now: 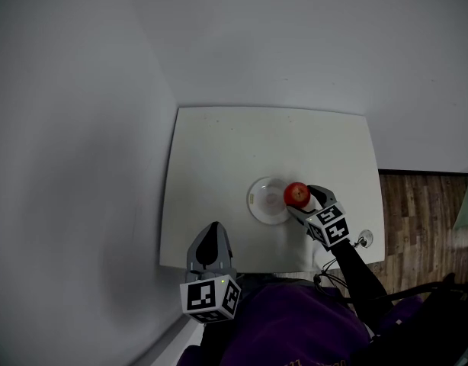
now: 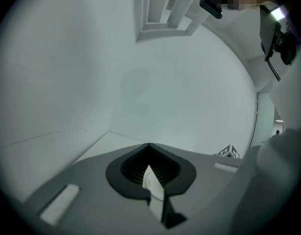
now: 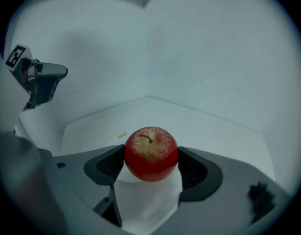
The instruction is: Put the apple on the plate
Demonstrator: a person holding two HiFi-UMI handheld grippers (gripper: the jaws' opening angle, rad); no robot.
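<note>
The right tongs [image 1: 301,199] are gripping the red apple [image 3: 150,153] between both jaws, stem pointing up, and are holding it over the right rim of the white plate [image 1: 260,203], which is sitting near the middle of the white desk [image 1: 219,151]. Whether the apple is touching the plate is unclear. The left tongs [image 2: 149,150] are hanging by the desk's near edge, well apart from the plate, jaws pressed together and gripping nothing
</note>
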